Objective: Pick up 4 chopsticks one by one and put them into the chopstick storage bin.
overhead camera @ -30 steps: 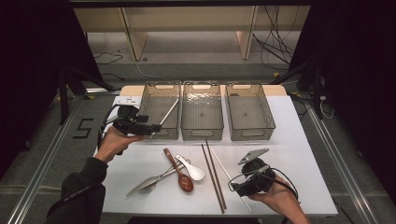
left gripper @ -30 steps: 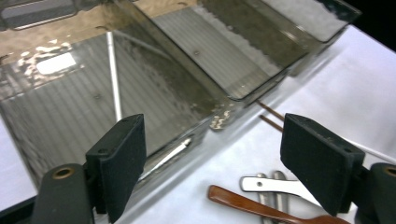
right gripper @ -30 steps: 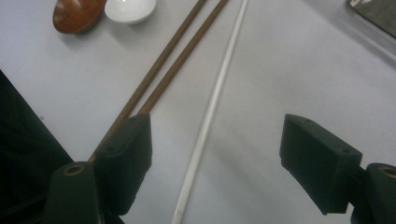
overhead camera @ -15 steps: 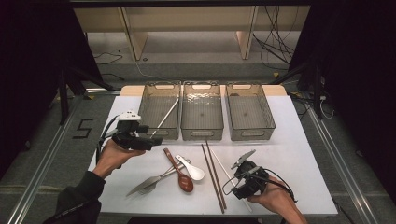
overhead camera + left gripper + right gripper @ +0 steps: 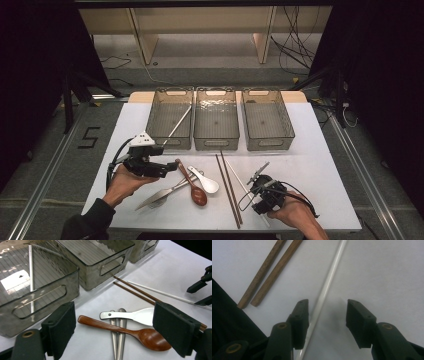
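Note:
My left gripper point(image 5: 172, 168) is open and hovers just left of the handle of a brown wooden spoon point(image 5: 193, 186). In the left gripper view its wide jaws point(image 5: 113, 315) frame the wooden spoon point(image 5: 130, 332), a white ceramic spoon point(image 5: 132, 315) and two metal handles point(image 5: 117, 340). My right gripper point(image 5: 254, 204) sits low near the front edge. Its jaws point(image 5: 328, 306) have just been closing around a white chopstick point(image 5: 332, 275), which lies close to the left pad; the right pad is still apart from it. A brown chopstick pair point(image 5: 272, 267) lies beside it.
Three clear bins stand in a row at the back: left point(image 5: 156, 131), middle point(image 5: 216, 142), right point(image 5: 287, 131). The left bin holds another white chopstick point(image 5: 179, 124). Metal cutlery point(image 5: 162, 194) lies left of the spoons. The table's near edge is just behind the right gripper.
The left hand has come from the left bin toward the near side and lower, beside the spoons. The right gripper stayed in place and its jaws narrowed around the white chopstick.

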The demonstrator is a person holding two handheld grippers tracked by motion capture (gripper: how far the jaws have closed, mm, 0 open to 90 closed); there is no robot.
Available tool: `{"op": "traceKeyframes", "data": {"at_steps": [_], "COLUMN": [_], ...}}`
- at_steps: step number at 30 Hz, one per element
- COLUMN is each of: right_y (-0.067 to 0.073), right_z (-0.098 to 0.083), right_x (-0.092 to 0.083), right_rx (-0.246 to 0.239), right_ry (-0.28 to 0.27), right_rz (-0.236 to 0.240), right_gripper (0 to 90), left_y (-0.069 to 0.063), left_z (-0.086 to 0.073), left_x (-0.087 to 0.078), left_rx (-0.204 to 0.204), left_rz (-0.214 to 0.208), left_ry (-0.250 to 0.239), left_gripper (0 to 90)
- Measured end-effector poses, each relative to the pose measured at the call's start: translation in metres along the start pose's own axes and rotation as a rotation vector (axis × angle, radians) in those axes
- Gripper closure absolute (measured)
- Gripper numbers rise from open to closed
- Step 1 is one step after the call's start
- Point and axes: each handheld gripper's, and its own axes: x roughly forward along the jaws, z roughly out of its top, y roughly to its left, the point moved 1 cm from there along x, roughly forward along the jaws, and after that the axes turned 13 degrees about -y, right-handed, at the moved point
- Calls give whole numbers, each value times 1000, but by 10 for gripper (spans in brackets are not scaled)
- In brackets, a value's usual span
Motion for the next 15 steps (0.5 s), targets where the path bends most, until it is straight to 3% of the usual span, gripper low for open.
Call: {"op": "traceKeyframes", "data": {"at_steps": [15], "right_y": [3], "right_z": [2], "right_x": [5], "right_rx": [-34], "right_ry": [68], "right_rz": [-2], "right_gripper": [675], "left_y": [-17], "left_z": [-5], "left_x": [-10], "left_rx": [34], "left_rz": [-18], "left_ry": [-10], "left_gripper": [179]}}
